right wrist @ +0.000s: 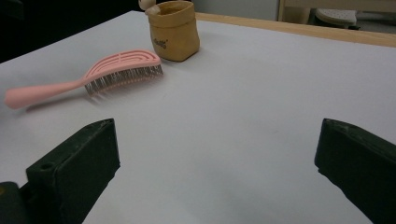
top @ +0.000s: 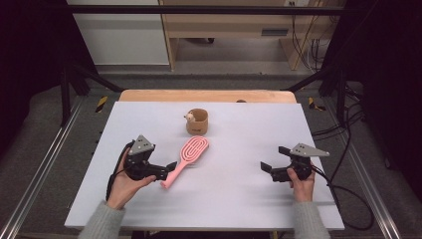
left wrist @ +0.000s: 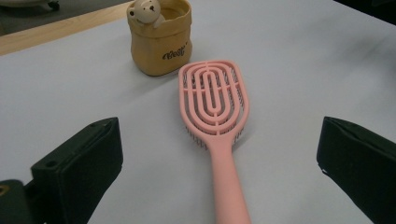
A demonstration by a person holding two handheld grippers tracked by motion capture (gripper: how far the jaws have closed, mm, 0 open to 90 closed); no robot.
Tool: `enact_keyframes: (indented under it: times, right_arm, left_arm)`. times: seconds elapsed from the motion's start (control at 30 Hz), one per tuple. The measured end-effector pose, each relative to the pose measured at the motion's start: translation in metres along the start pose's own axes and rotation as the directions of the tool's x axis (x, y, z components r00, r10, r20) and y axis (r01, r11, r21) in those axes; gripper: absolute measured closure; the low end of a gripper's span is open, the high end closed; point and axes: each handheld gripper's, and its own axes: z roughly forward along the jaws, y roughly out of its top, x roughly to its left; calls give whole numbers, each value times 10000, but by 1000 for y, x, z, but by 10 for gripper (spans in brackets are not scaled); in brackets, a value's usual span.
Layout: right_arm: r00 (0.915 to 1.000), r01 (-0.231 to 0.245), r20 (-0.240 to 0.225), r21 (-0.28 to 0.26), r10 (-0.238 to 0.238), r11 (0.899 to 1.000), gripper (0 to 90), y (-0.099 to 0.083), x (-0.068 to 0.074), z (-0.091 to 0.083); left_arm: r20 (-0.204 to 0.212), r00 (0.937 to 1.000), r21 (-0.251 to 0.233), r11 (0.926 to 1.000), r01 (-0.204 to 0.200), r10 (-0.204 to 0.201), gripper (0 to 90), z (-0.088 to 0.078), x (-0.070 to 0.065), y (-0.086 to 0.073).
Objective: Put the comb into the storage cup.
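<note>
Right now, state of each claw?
Left claw: open, holding nothing; the pink hairbrush lies on the table between its jaws, untouched.
Right claw: open, empty, over bare table.

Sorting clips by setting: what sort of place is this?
Probably a lab recording bench: a white table inside a dark metal frame, loose cables on the floor, and hand-held grippers beside a brush.
</note>
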Motion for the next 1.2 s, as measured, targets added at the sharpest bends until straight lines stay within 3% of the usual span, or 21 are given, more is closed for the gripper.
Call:
enact_keyframes:
  times: [0.5, 1.2]
  right_arm:
    - [10000, -21, -3, -65, 21, 10000, 2, 0, 0, -1]
    - [10000, -25, 7, -24, 25, 10000, 2, 0, 0, 0]
  left_arm:
    - [30, 9998, 233, 9995, -218, 217, 0, 6, -1, 12]
    - [-36, 9999, 898, 9959, -109, 112, 0, 37, 3, 9]
